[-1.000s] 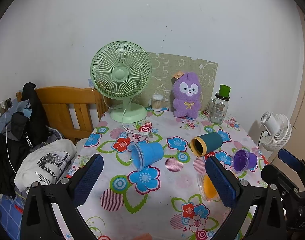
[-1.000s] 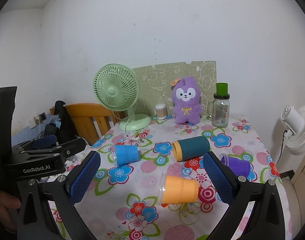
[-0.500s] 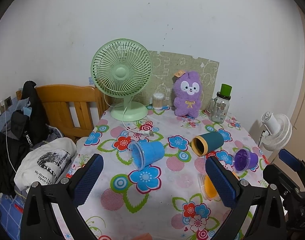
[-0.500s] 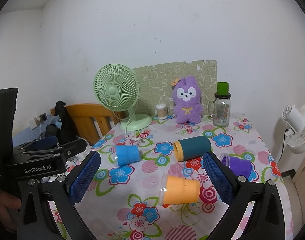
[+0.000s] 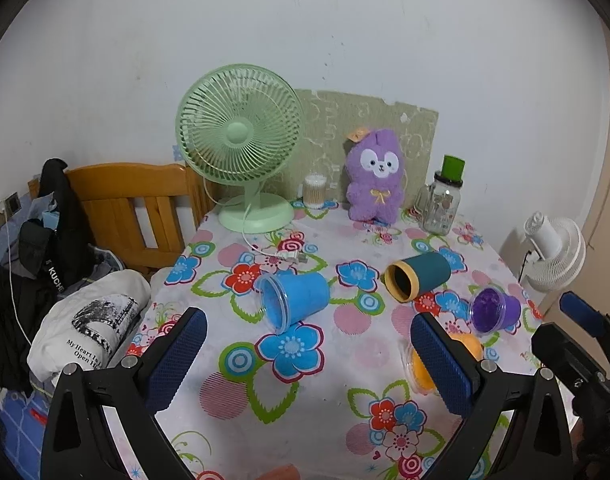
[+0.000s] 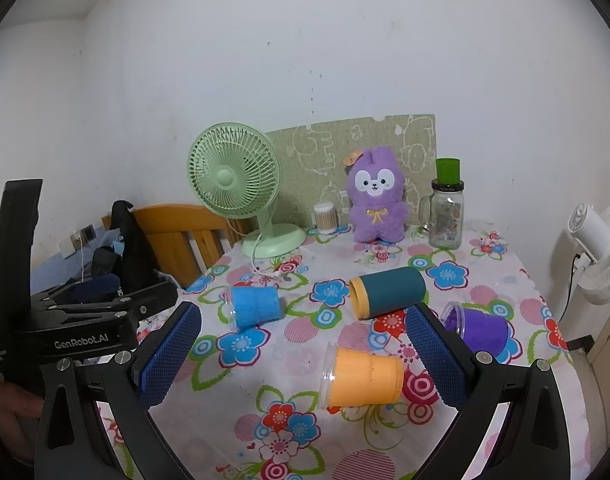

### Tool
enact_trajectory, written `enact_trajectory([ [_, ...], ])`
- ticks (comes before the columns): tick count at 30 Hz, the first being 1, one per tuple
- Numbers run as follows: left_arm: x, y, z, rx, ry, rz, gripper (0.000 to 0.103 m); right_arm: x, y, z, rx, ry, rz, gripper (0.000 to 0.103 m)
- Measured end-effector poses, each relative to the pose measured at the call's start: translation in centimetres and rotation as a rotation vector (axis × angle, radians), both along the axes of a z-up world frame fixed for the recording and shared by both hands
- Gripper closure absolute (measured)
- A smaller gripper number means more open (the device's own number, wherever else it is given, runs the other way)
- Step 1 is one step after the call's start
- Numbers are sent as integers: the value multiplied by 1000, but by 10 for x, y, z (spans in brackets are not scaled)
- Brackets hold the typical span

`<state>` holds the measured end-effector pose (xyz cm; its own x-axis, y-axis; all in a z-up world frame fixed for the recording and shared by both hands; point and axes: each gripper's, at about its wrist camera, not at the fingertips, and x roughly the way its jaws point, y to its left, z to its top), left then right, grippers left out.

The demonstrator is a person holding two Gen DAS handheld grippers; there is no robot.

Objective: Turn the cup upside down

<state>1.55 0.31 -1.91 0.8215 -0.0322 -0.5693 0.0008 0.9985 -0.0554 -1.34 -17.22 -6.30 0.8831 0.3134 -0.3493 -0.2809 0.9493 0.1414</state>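
Several cups lie on their sides on the flowered tablecloth (image 5: pixel 345 420): a blue cup (image 5: pixel 295 300) (image 6: pixel 253 306), a dark teal cup with a yellow rim (image 5: pixel 419 276) (image 6: pixel 387 292), a purple cup (image 5: pixel 495 310) (image 6: pixel 479 326) and an orange cup (image 6: pixel 363 376), which my left finger partly hides in the left wrist view (image 5: pixel 419 368). My left gripper (image 5: pixel 309 364) is open and empty, just short of the blue cup. My right gripper (image 6: pixel 303 354) is open and empty, with the orange cup between its fingers' lines, apart from them.
At the table's back stand a green fan (image 5: pixel 241 148) with its cable, a cotton-swab jar (image 5: pixel 315 190), a purple plush toy (image 5: pixel 375 176) and a glass jar with a green lid (image 5: pixel 445 200). A wooden chair (image 5: pixel 133 212) with clothes stands left. A white fan (image 5: pixel 553 252) stands right.
Both grippers have moved slightly forward toward the table; the cups look a little nearer. Nothing on the table has moved.
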Motion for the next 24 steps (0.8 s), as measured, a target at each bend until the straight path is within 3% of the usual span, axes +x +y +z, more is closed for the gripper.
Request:
enact_trajectory([
  [5, 34, -1, -7, 65, 63, -83, 0, 7, -6, -7, 6, 17, -6, 0],
  [9, 81, -3, -19, 180, 130, -147, 0, 15, -12, -16, 8, 40, -19, 0],
  [17, 157, -7, -54, 228, 318, -341, 0, 38, -25, -34, 6, 93, -52, 0],
  [24, 208, -24, -75, 385, 414, -510, 3, 54, -27, -46, 8, 134, -48, 0],
])
